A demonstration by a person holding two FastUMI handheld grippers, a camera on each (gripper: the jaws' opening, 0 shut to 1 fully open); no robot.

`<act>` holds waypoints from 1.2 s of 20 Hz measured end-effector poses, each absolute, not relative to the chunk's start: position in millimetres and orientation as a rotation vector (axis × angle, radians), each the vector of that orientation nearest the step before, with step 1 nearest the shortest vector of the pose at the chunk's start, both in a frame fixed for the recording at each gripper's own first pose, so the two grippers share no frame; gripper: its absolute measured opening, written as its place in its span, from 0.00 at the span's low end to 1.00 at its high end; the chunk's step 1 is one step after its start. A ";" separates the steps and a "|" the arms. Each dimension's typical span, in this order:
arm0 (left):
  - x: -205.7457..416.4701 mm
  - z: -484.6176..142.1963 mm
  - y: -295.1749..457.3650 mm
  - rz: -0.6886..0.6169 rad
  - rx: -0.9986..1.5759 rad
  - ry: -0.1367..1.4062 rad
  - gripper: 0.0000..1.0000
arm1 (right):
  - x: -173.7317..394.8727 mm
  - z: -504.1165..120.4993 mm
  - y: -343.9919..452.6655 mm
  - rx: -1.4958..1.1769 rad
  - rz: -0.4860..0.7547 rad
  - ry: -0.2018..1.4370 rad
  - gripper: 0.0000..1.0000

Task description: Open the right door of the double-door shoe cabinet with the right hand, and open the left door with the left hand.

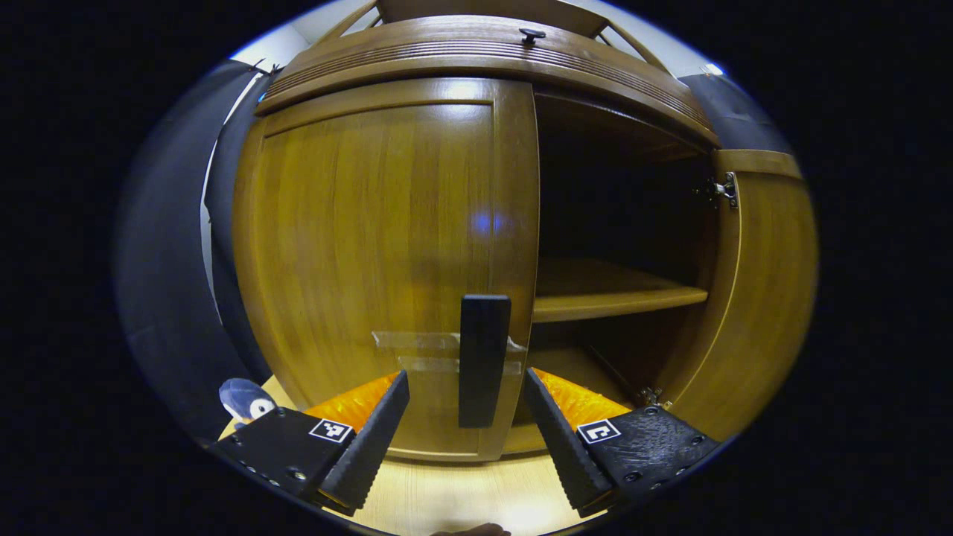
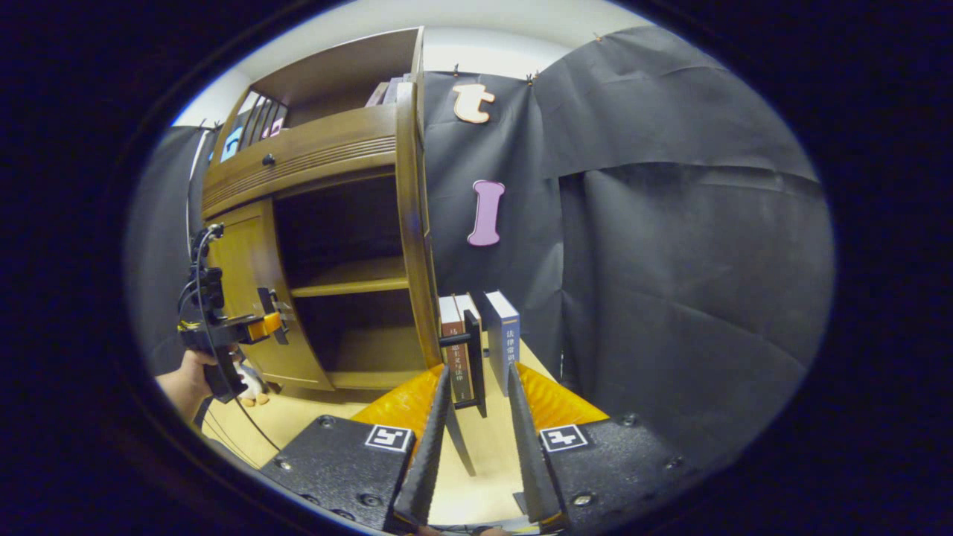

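The cabinet (image 1: 417, 59) stands on a pale wooden surface (image 1: 461, 499), with black cloth (image 2: 670, 260) behind and beside it. Its right door (image 1: 759, 298) is swung wide, baring a dark interior and a shelf (image 1: 610, 294); in the right gripper view this door (image 2: 413, 223) shows edge-on. The left door (image 1: 372, 260) is shut. The left gripper (image 1: 465, 439) has its fingers wide apart, with the left door's black handle (image 1: 484, 361) between them — touching neither. The right gripper (image 2: 476, 447) has its fingers a narrow gap apart around the right door's handle (image 2: 473, 361); contact cannot be told. Books (image 2: 484, 335) stand just behind that handle. A hand (image 2: 190, 380) holds the left gripper (image 2: 272, 320) by the left door.
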State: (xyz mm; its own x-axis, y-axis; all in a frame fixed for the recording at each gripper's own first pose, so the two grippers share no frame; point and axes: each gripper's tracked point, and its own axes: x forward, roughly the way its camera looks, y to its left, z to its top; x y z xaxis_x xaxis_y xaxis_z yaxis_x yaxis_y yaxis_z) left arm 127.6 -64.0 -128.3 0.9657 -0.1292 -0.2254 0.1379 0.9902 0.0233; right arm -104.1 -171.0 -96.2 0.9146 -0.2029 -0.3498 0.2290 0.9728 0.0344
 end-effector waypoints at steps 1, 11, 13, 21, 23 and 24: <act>132.9 -128.7 -65.3 -0.134 0.043 0.225 0.94 | -107.0 -93.6 -169.2 0.075 -0.227 0.344 0.53; 157.7 -136.2 -77.1 -0.188 0.068 0.185 0.84 | -124.1 -93.1 -146.6 0.011 -0.226 0.353 0.60; 154.5 -136.0 -82.8 -0.208 0.058 0.191 0.49 | -123.0 -92.6 -140.5 0.001 -0.212 0.358 0.60; 156.0 -137.0 -75.7 -0.226 0.054 0.201 0.29 | -111.5 -95.9 -114.6 -0.031 -0.135 0.361 0.60; 153.5 -136.7 -75.5 -0.228 0.048 0.205 0.28 | -105.6 -95.5 -106.1 -0.040 -0.118 0.354 0.60; 153.0 -136.1 -75.1 -0.232 0.047 0.208 0.37 | -102.0 -94.1 -101.9 -0.039 -0.108 0.347 0.60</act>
